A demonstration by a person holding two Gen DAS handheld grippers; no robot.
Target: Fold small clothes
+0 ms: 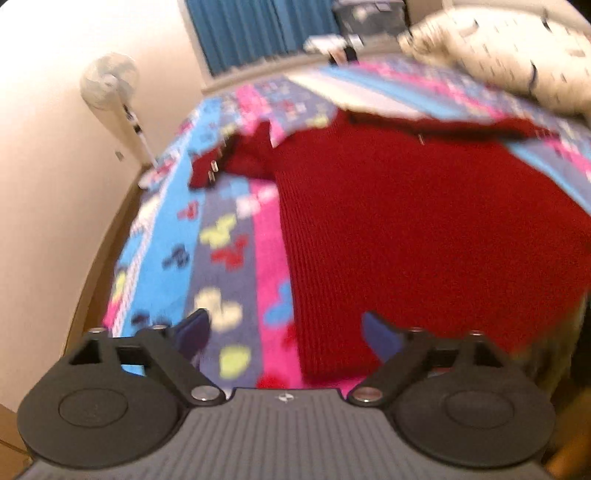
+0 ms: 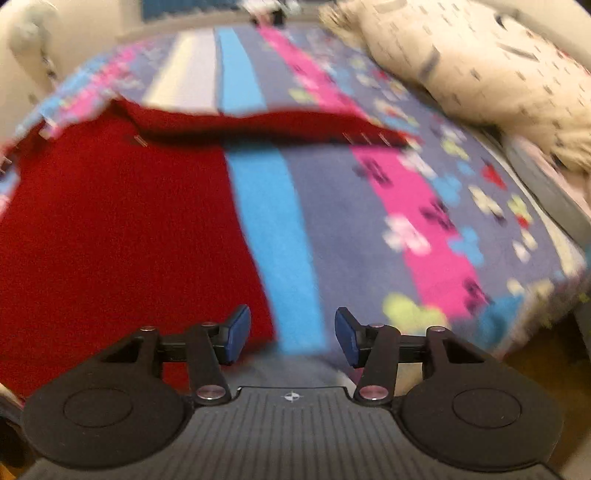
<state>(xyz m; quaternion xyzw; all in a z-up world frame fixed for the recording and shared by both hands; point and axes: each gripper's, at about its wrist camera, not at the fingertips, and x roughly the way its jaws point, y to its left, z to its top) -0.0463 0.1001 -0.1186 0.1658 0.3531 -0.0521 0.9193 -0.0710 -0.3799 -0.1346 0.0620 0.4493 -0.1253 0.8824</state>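
Observation:
A dark red knitted sweater (image 1: 406,229) lies spread flat on a bed with a striped pink, blue and grey blanket (image 1: 221,236). Its sleeves stretch out at the far side, one to the left (image 1: 221,162). My left gripper (image 1: 286,332) is open and empty, held above the sweater's near left edge. In the right wrist view the sweater (image 2: 110,221) fills the left half, with a sleeve (image 2: 258,125) lying across the far side. My right gripper (image 2: 291,332) is open and empty above the blanket (image 2: 369,206), just right of the sweater's near right edge. Both views are blurred.
A cream patterned pillow (image 2: 480,70) lies at the far right of the bed, also in the left wrist view (image 1: 517,55). A white standing fan (image 1: 110,81) is by the wall on the left. Blue curtains (image 1: 258,29) hang behind the bed.

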